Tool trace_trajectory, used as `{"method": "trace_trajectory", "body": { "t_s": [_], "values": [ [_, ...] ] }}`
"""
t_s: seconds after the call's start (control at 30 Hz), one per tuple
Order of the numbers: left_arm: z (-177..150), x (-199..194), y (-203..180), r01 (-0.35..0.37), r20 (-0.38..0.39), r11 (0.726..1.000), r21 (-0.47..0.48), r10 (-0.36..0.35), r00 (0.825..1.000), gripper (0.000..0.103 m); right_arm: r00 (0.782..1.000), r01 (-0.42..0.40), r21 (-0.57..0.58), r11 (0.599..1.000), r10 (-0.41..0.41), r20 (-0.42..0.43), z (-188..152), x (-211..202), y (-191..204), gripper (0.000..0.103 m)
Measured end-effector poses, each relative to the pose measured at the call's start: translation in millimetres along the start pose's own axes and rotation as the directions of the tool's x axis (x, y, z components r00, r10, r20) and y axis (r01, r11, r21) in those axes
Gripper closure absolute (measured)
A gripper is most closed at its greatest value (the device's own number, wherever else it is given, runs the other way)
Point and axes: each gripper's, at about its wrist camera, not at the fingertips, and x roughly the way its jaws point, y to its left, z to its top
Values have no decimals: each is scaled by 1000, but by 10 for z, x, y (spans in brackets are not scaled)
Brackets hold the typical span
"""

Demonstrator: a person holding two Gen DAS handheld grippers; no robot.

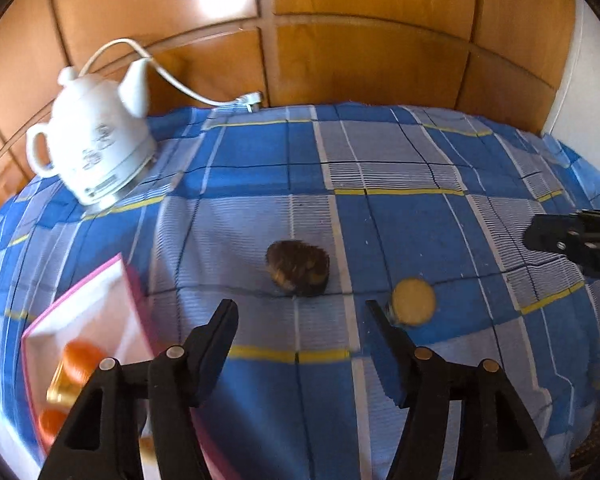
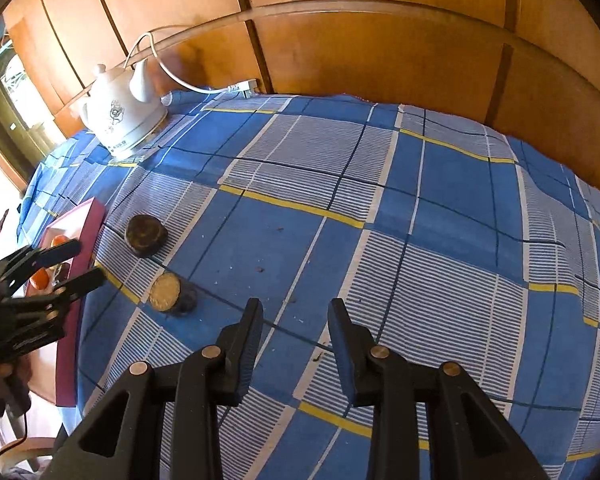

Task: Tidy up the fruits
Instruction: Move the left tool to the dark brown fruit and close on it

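Only your right wrist view shows the left gripper (image 2: 82, 262) released over the pink tray (image 2: 90, 220); your right gripper (image 2: 296, 306) hangs empty, jaws apart, above bare checked cloth (image 2: 440, 208).

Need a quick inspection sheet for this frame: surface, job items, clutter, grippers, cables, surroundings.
Surface: blue plaid cloth, a few crumbs.
Job's things: dark round piece and pale-faced piece on the cloth; orange fruits in the pink-rimmed tray at its left edge.
Clutter: white kettle.
Grippers: left gripper open, empty; right gripper open, empty.
Cables: white cord from the kettle to a plug.
Surroundings: wooden panels behind.
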Motion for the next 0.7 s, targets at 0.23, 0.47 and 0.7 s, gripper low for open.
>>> {"method": "trace_trajectory", "body": {
  "t_s": [0.23,0.47,0.7],
  "values": [
    [226,391,-36,-13,-78,999,39,16,997,35,1000,-13,8,1000,13,-6,16,-3,1,68],
    [264,636,-69,-34,-124,997,62,42,991,35,1000,-10,-5,1000,10,-5,28,-6,34,68],
    [220,692,-34,-19,-115,1000,4,19,993,57,1000,-6,-12,1000,6,-9,18,12,35,68]
  ]
}}
